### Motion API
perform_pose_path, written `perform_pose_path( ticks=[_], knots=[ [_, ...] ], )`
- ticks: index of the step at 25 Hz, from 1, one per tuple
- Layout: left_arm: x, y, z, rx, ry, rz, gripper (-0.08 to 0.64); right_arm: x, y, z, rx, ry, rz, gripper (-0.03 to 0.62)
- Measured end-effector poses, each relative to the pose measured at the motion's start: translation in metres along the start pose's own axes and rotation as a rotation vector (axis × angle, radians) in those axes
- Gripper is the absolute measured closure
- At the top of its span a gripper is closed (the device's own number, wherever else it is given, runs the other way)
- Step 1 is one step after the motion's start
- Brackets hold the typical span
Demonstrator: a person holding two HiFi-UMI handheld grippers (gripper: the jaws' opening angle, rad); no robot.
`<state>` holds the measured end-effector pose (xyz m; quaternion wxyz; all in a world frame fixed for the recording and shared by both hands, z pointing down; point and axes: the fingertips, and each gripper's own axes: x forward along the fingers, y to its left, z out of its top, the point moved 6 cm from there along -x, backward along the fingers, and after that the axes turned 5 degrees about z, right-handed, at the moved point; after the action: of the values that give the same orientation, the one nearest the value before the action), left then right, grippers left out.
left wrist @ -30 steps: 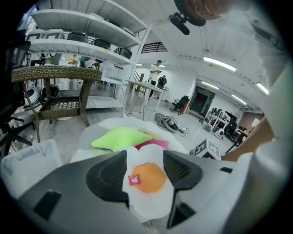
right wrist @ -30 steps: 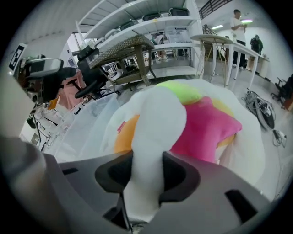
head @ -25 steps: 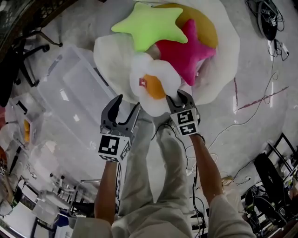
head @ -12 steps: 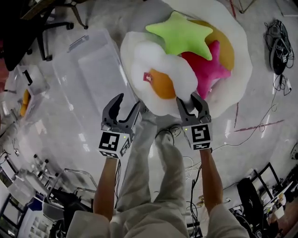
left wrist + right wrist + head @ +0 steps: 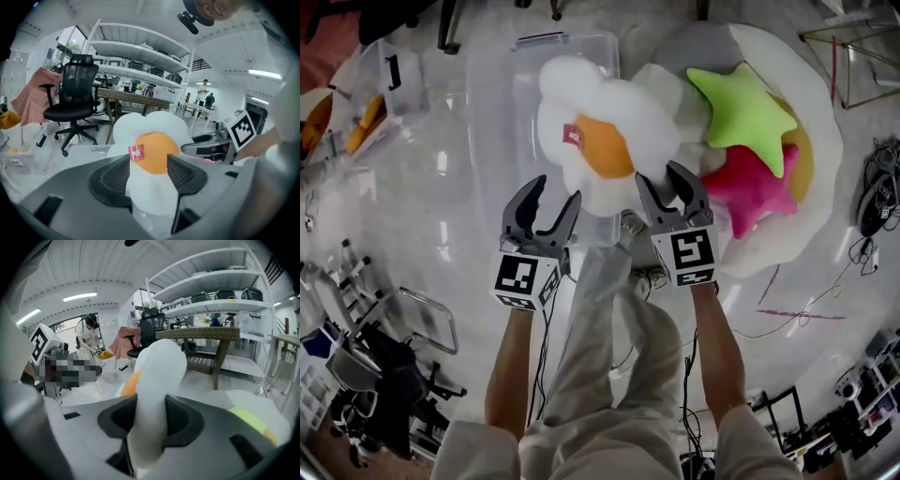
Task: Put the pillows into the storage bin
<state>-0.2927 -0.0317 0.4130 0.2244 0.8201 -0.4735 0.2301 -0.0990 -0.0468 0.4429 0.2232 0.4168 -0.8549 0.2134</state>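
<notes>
Our right fingers (image 5: 183, 420) are pinching one plush white flower pillow (image 5: 605, 141), left fingers (image 5: 110, 178) gaping empty; one green star (image 5: 745, 112) and one pink star (image 5: 755, 183) are lying near one clear bin (image 5: 492, 112).

— What sort of place is this?

— A lab or workroom, not a home. White metal shelving (image 5: 140, 51) runs along the wall, loaded with boxes and gear, and strip lights (image 5: 79, 297) are set in a plain white ceiling.

— Anything else?

— Black office chairs (image 5: 75, 98), a long work table (image 5: 136, 97), clear plastic boxes (image 5: 394, 75) of odds and ends, and a tangle of cables (image 5: 874, 197) lying on the glossy pale floor (image 5: 853, 272). Further back a person (image 5: 89, 336) stands bent over a bench.
</notes>
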Motion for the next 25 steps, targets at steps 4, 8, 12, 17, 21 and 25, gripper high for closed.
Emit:
perform_pose_path(
  ticks=[4, 8, 12, 17, 21, 25],
  knots=[
    [-0.02, 0.047, -0.012, -0.058, -0.017, 0.101, 0.327, 0.056, 0.037, 0.013, -0.046, 0.022, 0.105, 0.44],
    [-0.04, 0.077, -0.028, -0.096, -0.017, 0.16, 0.327, 0.096, 0.072, 0.012, -0.063, 0.048, 0.171, 0.44],
    [-0.049, 0.088, -0.044, -0.126, -0.002, 0.193, 0.327, 0.137, 0.099, -0.003, -0.086, 0.105, 0.217, 0.439],
    [-0.044, 0.091, -0.056, -0.134, 0.022, 0.193, 0.328, 0.195, 0.123, -0.041, -0.095, 0.193, 0.334, 0.379],
    [-0.034, 0.085, -0.053, -0.113, 0.03, 0.164, 0.327, 0.205, 0.12, -0.04, -0.074, 0.162, 0.375, 0.135],
    [-0.02, 0.072, -0.047, -0.09, 0.043, 0.124, 0.327, 0.179, 0.094, -0.034, -0.048, 0.098, 0.304, 0.135]
  ],
)
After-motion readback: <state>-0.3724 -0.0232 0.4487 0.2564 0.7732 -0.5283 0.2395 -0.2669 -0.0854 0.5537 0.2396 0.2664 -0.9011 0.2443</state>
